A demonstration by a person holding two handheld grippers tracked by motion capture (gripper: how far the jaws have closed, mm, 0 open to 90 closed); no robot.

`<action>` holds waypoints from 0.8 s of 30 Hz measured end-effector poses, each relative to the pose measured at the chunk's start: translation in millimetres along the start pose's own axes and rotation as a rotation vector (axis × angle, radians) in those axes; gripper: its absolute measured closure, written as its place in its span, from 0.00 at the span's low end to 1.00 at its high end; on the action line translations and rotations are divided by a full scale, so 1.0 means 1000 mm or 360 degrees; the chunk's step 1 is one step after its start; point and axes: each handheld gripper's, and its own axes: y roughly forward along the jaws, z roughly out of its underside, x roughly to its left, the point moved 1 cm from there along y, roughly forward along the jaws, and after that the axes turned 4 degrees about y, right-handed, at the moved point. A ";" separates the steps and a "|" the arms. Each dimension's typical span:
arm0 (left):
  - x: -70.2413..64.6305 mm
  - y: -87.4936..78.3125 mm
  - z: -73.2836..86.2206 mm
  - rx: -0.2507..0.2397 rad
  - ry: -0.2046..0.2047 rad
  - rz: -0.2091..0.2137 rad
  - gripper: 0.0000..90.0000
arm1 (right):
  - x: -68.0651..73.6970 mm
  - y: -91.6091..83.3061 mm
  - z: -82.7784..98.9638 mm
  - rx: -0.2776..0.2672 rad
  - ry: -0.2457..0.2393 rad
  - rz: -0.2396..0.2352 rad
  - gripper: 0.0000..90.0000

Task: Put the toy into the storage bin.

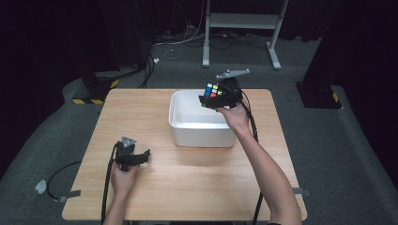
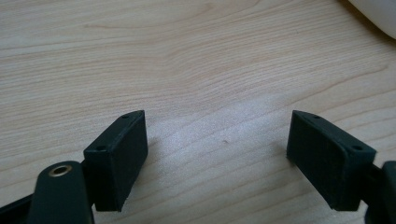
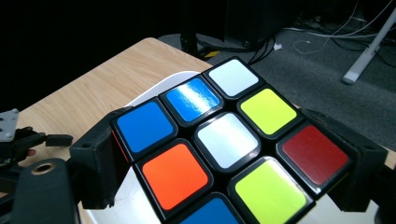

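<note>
Two grippers are at work at this table. The right gripper has its black jaws clamped on opposite sides of a puzzle cube, so they stand about a cube's width apart. The cube is black-framed with glossy stickers; in the right gripper view the face towards the camera carries blue, white, yellow-green, orange and dark red squares in a scrambled mix, the light glaring off one of the blue ones. It is held clear of any surface, over the far right part of a white bin, with the bin's white inside showing beneath it. The right hand grips the tool from behind, the forearm stretched long across the table from the near edge, wrist slightly raised, jaws aimed towards the left and a little down.

Well apart from it, near the front left of the table, the left gripper sits low over bare wood. Its jaws stand wide apart with nothing between them, only the grain of the tabletop below. The left hand wraps the handle, its forearm coming in short from the near edge, and a cable trails back alongside it.
</note>
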 end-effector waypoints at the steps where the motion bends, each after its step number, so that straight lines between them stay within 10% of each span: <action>1: 0.000 0.000 0.000 0.0000 0.0001 0.0000 0.23 | 0.000 0.000 0.000 0.0000 0.0000 0.0000 0.17; 24: 0.000 0.000 0.000 -0.0009 -0.0012 0.0006 0.23 | -0.011 0.046 -0.002 0.0125 0.0042 0.0060 0.17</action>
